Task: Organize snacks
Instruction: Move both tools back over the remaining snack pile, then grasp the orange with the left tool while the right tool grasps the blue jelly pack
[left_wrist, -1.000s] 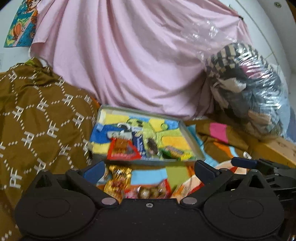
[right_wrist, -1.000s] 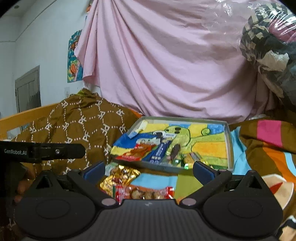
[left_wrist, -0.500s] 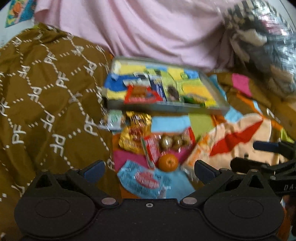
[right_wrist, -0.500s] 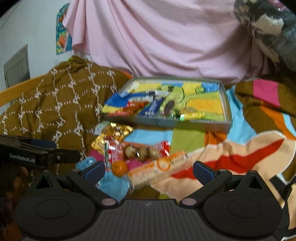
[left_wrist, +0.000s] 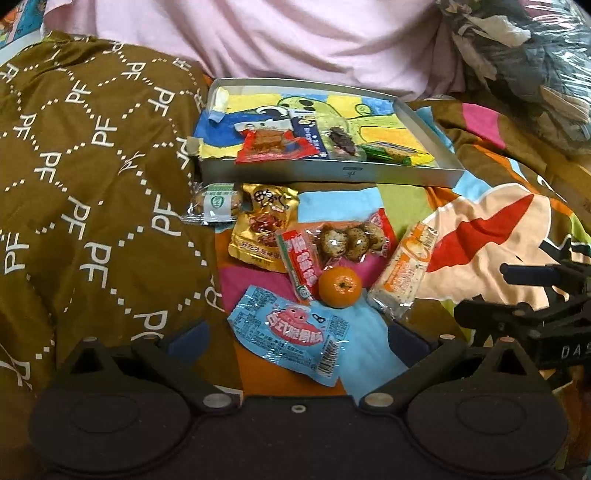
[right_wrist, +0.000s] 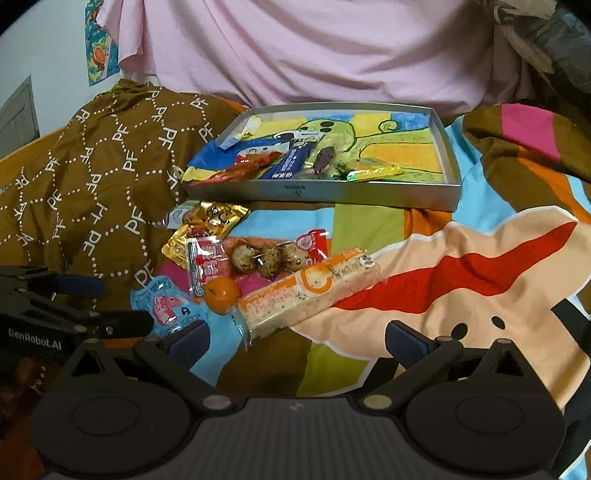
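Note:
A grey tray (left_wrist: 424, 122) (right_wrist: 448, 147) with a cartoon lining holds several snack packets. In front of it, loose on the bedspread, lie a gold packet (left_wrist: 264, 225) (right_wrist: 207, 221), a red packet of quail eggs (left_wrist: 343, 240) (right_wrist: 258, 256), a small orange (left_wrist: 340, 287) (right_wrist: 221, 290), a blue packet (left_wrist: 291, 334) (right_wrist: 162, 306), a long orange-and-white bar (left_wrist: 404, 269) (right_wrist: 306, 293) and a small cake packet (left_wrist: 216, 203). My left gripper (left_wrist: 297, 339) is open and empty, hovering over the blue packet. My right gripper (right_wrist: 295, 341) is open and empty just short of the bar.
A brown patterned blanket (left_wrist: 85, 184) (right_wrist: 96, 177) is heaped on the left. A pink sheet (left_wrist: 295, 40) (right_wrist: 314, 48) hangs behind the tray. A clear bag of clothes (left_wrist: 524, 55) sits at the back right. The colourful bedspread (right_wrist: 461, 277) stretches right.
Both grippers have tilted downward, so the loose snacks in front of the tray have come into full view. Both stay open and empty.

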